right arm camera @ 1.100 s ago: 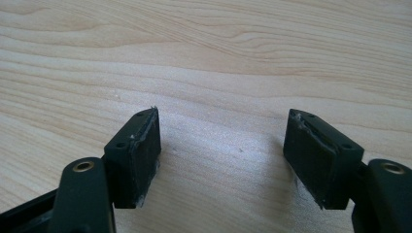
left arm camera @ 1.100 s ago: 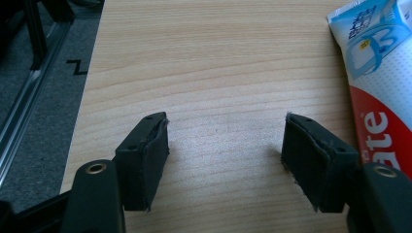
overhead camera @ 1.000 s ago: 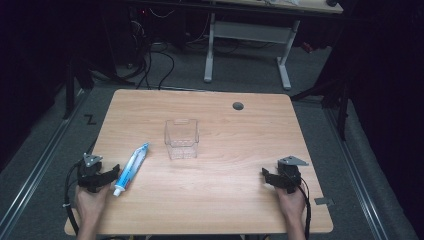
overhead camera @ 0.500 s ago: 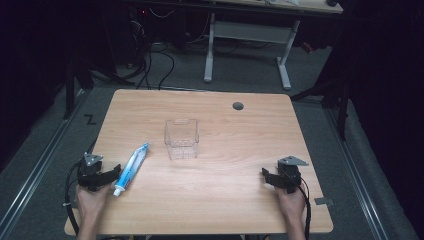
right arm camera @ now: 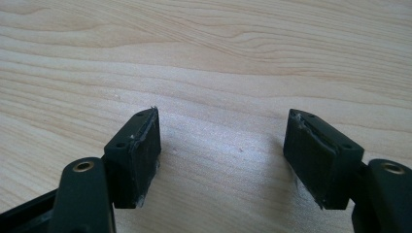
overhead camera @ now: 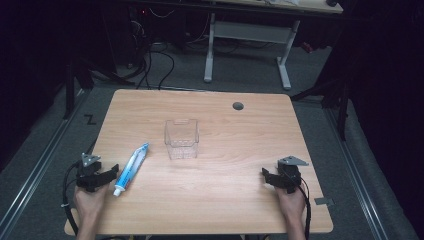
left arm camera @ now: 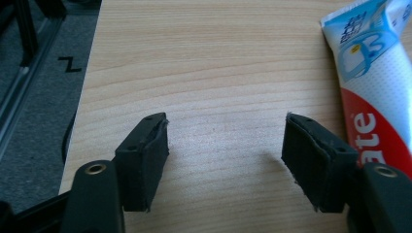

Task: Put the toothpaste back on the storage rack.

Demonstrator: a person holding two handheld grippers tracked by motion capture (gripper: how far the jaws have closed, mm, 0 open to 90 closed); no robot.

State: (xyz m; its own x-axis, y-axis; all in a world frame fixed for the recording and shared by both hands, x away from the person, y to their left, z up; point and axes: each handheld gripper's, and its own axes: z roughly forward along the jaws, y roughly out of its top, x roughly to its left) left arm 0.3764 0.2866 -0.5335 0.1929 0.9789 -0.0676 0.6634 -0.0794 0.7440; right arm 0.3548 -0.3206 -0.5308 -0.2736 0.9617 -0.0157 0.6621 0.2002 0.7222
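Observation:
A blue, white and red toothpaste tube (overhead camera: 131, 168) lies on the wooden table (overhead camera: 225, 150), cap toward the front edge. My left gripper (overhead camera: 106, 175) rests just left of the tube near the table's front left; its jaws stand open over bare wood (left arm camera: 226, 141), with the tube (left arm camera: 374, 82) beside the right jaw. A clear plastic box (overhead camera: 181, 138) stands open-topped at the table's middle. My right gripper (overhead camera: 270, 178) sits near the front right, open with nothing between its jaws (right arm camera: 223, 141).
A round cable hole (overhead camera: 238, 106) is at the table's back right. A small grey tab (overhead camera: 323, 201) lies near the right edge. Another desk's white legs (overhead camera: 210, 50) and cables stand on the floor beyond.

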